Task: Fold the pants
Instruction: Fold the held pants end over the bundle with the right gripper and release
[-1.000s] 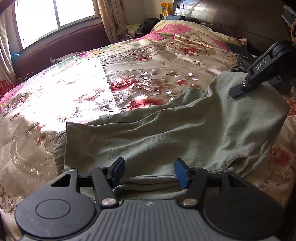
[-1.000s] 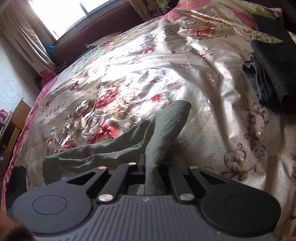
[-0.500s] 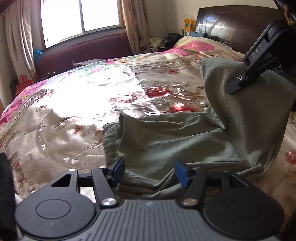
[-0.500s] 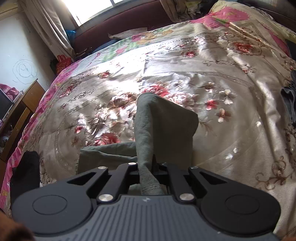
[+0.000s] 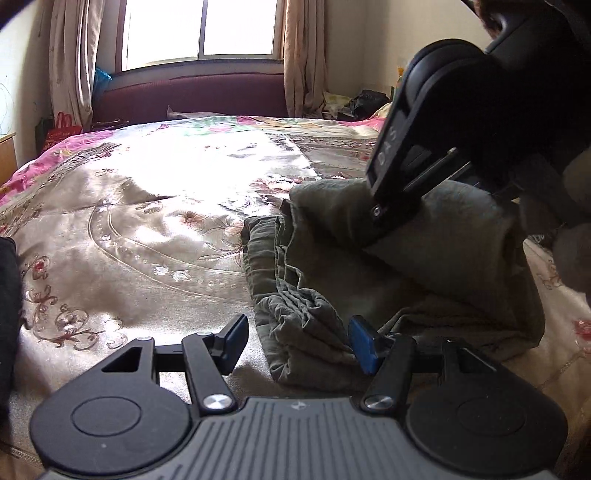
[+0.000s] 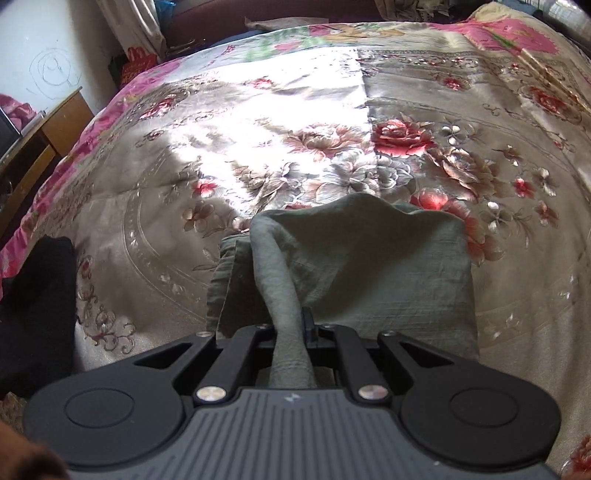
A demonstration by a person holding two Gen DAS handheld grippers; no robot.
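Green pants [image 5: 424, 266] lie folded over on bedspread [image 5: 155, 229]. Right gripper [image 6: 295, 332] pinches a pant fold, jaws starting to part. Left gripper [image 5: 295, 343] gapes wide, bunched waistband between its tips, unpressed.

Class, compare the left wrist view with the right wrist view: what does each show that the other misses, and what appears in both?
Only the left wrist view shows the window and the left claw open at the gathered edge of the pants. Only the right wrist view shows the wooden desk and the pants' fabric between the jaws of the right claw, which are opening. Both show the pants, the floral bedspread and the right claw.
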